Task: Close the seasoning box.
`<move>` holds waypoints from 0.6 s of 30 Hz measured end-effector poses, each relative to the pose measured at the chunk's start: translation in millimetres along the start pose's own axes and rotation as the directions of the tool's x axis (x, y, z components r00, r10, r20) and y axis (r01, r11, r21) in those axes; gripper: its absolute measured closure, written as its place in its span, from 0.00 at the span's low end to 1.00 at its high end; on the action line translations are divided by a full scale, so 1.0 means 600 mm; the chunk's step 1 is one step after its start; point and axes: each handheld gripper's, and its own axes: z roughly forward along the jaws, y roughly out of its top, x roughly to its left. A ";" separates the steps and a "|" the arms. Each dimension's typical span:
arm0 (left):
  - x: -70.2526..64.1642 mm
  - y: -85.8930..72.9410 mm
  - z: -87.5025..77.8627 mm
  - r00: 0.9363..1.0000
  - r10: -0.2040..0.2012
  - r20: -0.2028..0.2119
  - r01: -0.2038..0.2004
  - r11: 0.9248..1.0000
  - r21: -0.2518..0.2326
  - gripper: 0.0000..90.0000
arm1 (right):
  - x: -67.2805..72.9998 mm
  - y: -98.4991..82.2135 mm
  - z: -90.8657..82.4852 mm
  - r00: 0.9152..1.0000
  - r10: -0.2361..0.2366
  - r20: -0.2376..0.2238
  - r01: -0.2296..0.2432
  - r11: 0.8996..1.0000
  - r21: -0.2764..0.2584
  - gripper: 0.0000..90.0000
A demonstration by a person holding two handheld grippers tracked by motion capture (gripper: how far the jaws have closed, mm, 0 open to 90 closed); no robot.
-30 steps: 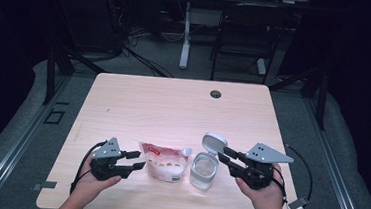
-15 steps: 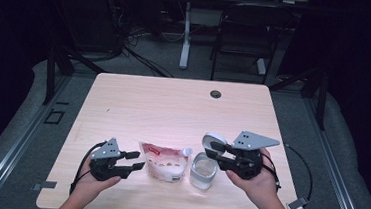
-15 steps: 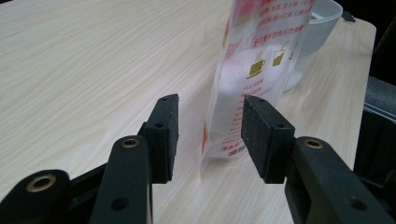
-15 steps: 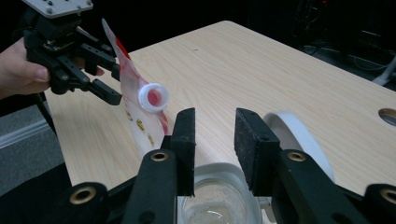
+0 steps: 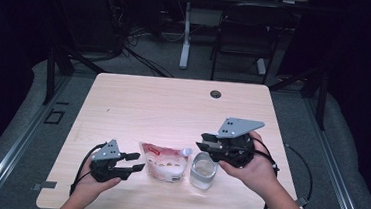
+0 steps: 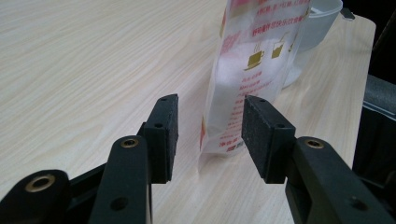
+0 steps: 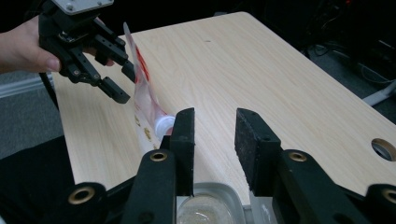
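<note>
Standing upright on the table (image 5: 138, 106), the pouch (image 5: 165, 162) is straddled but not yet pinched by the left gripper (image 5: 136, 163) fingers (image 6: 164, 135), while the right gripper (image 5: 201, 141) fingers, parted and empty, are held above the jar (image 5: 203, 170) just beside its spout.
</note>
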 end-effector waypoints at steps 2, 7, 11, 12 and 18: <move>0.001 -0.001 -0.002 1.000 -0.003 -0.003 0.003 1.000 -0.005 0.63 | 0.000 0.009 0.004 1.000 -0.016 -0.007 0.016 0.999 0.027 0.76; 0.003 -0.004 -0.004 1.000 -0.013 -0.006 0.013 1.000 -0.006 0.62 | 0.005 0.032 0.014 0.999 -0.046 -0.021 0.048 0.996 0.072 0.76; 0.005 -0.007 -0.002 1.000 -0.020 -0.002 0.020 1.000 -0.003 0.62 | 0.015 0.051 0.023 0.995 -0.096 -0.020 0.098 0.991 0.096 0.75; 0.005 -0.007 -0.001 1.000 -0.020 -0.002 0.020 1.000 0.001 0.62 | 0.017 0.053 0.025 0.994 -0.104 -0.021 0.106 0.990 0.096 0.75; 0.003 -0.009 0.004 1.000 -0.010 0.001 0.010 1.000 0.013 0.62 | 0.037 0.069 0.040 0.987 -0.155 -0.043 0.158 0.982 0.106 0.75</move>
